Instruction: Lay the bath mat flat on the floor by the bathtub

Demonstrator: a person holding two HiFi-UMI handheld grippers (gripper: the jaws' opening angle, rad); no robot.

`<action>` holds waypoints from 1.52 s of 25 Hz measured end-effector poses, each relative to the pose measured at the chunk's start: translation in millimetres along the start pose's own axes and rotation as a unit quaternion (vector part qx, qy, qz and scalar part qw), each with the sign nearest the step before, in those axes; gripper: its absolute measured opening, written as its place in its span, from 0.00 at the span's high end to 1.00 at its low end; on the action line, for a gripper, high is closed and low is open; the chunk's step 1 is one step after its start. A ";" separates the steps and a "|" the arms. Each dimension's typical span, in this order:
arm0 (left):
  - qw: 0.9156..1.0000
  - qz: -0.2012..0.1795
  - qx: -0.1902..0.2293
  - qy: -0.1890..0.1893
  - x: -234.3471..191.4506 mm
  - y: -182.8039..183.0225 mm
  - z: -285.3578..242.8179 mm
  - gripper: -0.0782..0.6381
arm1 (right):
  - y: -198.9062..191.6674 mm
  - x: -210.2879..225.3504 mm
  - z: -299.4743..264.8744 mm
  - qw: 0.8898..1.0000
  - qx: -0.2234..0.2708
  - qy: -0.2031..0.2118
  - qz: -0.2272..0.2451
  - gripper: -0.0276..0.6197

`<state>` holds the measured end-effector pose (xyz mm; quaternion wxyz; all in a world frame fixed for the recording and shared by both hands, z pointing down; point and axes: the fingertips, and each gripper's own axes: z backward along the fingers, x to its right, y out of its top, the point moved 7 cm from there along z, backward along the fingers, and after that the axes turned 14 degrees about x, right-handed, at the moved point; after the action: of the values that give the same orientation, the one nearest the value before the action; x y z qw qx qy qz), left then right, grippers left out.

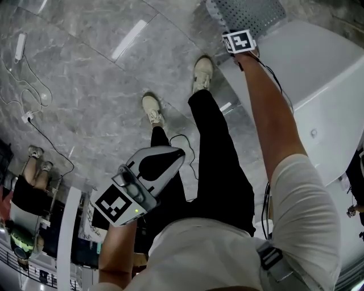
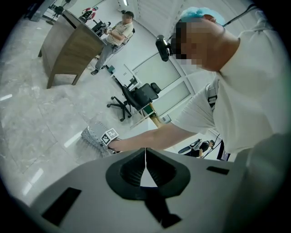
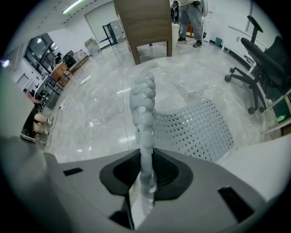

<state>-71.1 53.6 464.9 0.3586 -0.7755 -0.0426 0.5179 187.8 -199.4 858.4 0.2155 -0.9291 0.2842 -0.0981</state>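
Observation:
The bath mat (image 1: 245, 12) is grey, rubbery and full of small holes. It hangs off the floor beside the white bathtub (image 1: 321, 85). My right gripper (image 1: 235, 30) is stretched far forward and shut on the mat's edge. In the right gripper view the mat's pinched edge (image 3: 142, 107) rises from the right gripper (image 3: 144, 169) and the sheet (image 3: 200, 129) curves away to the right. My left gripper (image 1: 177, 154) is held close to the body, shut and empty. In the left gripper view the left gripper (image 2: 145, 157) points at the mat (image 2: 92, 136).
The person's two shoes (image 1: 202, 70) stand on the grey marble floor (image 1: 102, 85) by the tub. Cables (image 1: 27, 116) trail at the left. A black office chair (image 3: 261, 68) and a wooden cabinet (image 3: 144, 22) stand further off. Other people are in the room.

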 end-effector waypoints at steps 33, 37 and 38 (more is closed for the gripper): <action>0.982 -0.170 0.029 -0.071 -48.1 62.6 32.5 0.86 | 18.5 -142.9 38.8 0.991 0.090 0.050 -0.083 0.94; 0.978 -0.209 0.007 -0.018 -141.2 64.3 -84.3 0.86 | 8.8 -75.2 -53.9 0.982 0.109 0.126 -0.092 0.94; 0.976 -0.217 0.008 -0.014 -142.9 67.9 -81.6 0.86 | 6.1 -79.9 -43.2 0.980 0.114 0.134 -0.092 0.94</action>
<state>-89.6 -100.9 551.3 0.4678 -0.7376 -0.2106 0.4391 106.3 -173.3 889.2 0.2704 -0.8990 0.2108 -0.2726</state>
